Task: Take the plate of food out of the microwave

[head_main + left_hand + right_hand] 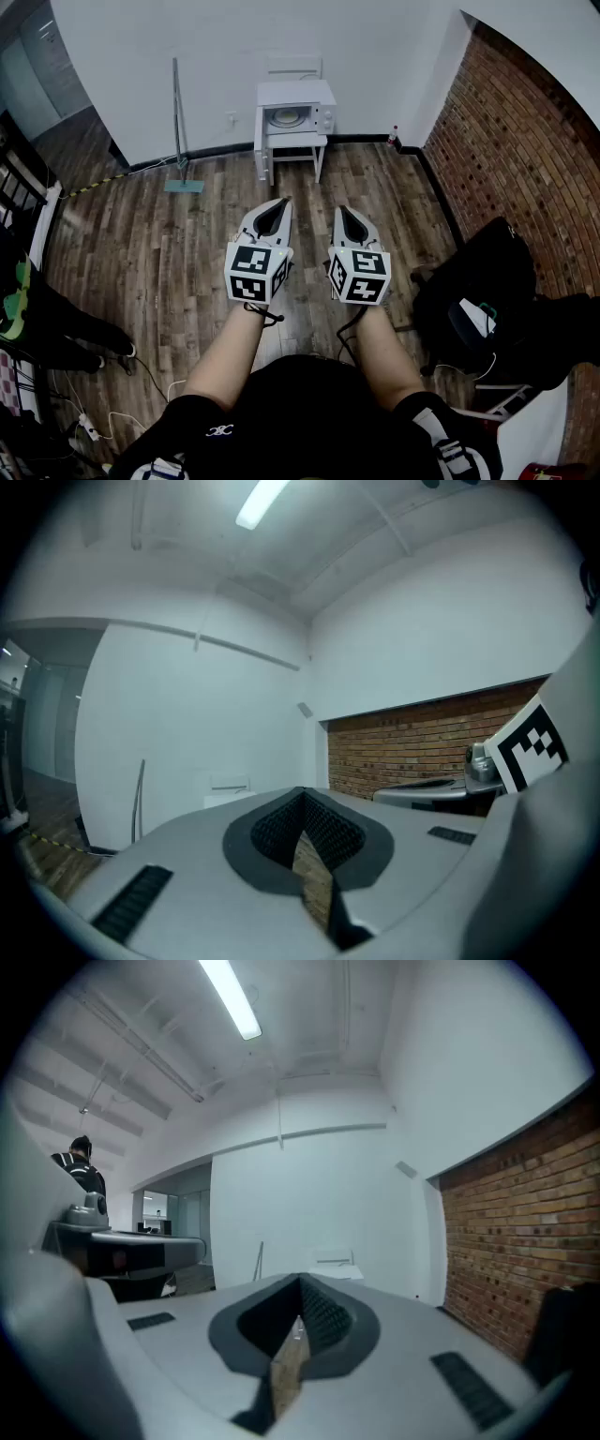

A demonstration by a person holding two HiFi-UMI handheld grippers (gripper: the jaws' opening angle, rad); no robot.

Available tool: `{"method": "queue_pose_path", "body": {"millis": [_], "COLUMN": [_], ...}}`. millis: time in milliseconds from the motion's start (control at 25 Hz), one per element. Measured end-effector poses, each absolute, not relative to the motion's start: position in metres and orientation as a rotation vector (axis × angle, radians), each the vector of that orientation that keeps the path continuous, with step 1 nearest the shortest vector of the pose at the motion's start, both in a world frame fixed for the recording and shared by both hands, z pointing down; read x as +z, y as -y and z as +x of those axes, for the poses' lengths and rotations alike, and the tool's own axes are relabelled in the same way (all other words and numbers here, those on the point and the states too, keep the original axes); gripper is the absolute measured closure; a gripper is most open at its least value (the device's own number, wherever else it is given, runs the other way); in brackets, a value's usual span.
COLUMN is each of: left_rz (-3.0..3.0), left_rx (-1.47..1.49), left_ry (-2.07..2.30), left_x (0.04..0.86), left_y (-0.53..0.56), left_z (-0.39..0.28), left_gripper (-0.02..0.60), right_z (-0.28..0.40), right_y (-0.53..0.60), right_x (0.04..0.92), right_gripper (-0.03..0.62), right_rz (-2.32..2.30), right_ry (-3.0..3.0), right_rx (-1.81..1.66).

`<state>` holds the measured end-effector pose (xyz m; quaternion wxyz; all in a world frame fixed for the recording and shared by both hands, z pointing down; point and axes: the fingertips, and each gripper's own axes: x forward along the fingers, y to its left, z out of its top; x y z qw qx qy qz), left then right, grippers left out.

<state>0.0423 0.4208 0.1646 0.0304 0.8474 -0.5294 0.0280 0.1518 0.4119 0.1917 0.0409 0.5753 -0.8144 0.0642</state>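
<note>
A white microwave stands on a small white table against the far wall, well ahead of me. Its front faces me and no plate of food can be made out at this distance. My left gripper and right gripper are held side by side over the wood floor, both pointing toward the microwave and far short of it. Both have their jaws together with nothing between them. The microwave shows small above the jaws in the left gripper view and in the right gripper view.
A long-handled floor tool leans on the wall left of the table. A brick wall runs along the right, with a black bag and chair beside me. A small bottle stands in the far corner. Another person's legs are at the left.
</note>
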Motion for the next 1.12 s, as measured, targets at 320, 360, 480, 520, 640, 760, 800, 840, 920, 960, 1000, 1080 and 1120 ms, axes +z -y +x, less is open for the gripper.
{"method": "queue_pose_path", "body": {"millis": [320, 360, 480, 520, 640, 760, 800, 840, 920, 960, 1000, 1080, 1120], "left_rz": [2.6, 2.597, 2.581, 2.573, 2.553, 2.548, 2.547, 2.544, 2.538, 2.535, 2.532, 2.53, 2.531], "left_rx": [0.113, 0.113, 0.101, 0.094, 0.082, 0.103, 0.111, 0.115, 0.118, 0.117, 0.114, 0.106, 0.103], "left_ry": [1.618, 1.62, 1.63, 1.633, 1.64, 1.627, 1.62, 1.613, 1.6, 1.596, 1.591, 1.582, 1.576], "left_x": [0.17, 0.171, 0.173, 0.174, 0.178, 0.184, 0.186, 0.188, 0.193, 0.196, 0.199, 0.206, 0.209], "left_y": [-0.393, -0.389, -0.38, -0.377, -0.37, -0.358, -0.354, -0.349, -0.336, -0.329, -0.322, -0.304, -0.294], "left_z": [0.08, 0.083, 0.094, 0.097, 0.107, 0.115, 0.116, 0.117, 0.117, 0.116, 0.114, 0.11, 0.108], "left_gripper": [0.586, 0.586, 0.587, 0.586, 0.587, 0.586, 0.586, 0.586, 0.587, 0.586, 0.586, 0.588, 0.586], "right_z": [0.19, 0.193, 0.203, 0.206, 0.212, 0.219, 0.221, 0.223, 0.224, 0.224, 0.223, 0.221, 0.219], "right_y": [-0.381, -0.378, -0.37, -0.368, -0.361, -0.348, -0.343, -0.338, -0.327, -0.321, -0.314, -0.298, -0.289], "right_x": [0.196, 0.198, 0.201, 0.201, 0.203, 0.207, 0.209, 0.211, 0.216, 0.22, 0.224, 0.234, 0.238], "right_gripper": [0.582, 0.582, 0.582, 0.582, 0.582, 0.582, 0.582, 0.582, 0.582, 0.582, 0.582, 0.582, 0.582], "right_rz": [1.794, 1.79, 1.762, 1.749, 1.704, 1.705, 1.708, 1.709, 1.707, 1.708, 1.709, 1.708, 1.707], "right_ry": [2.47, 2.466, 2.47, 2.476, 2.503, 2.496, 2.488, 2.482, 2.469, 2.461, 2.453, 2.436, 2.428], "right_rx": [0.213, 0.215, 0.207, 0.199, 0.172, 0.183, 0.191, 0.197, 0.206, 0.21, 0.215, 0.225, 0.227]}}
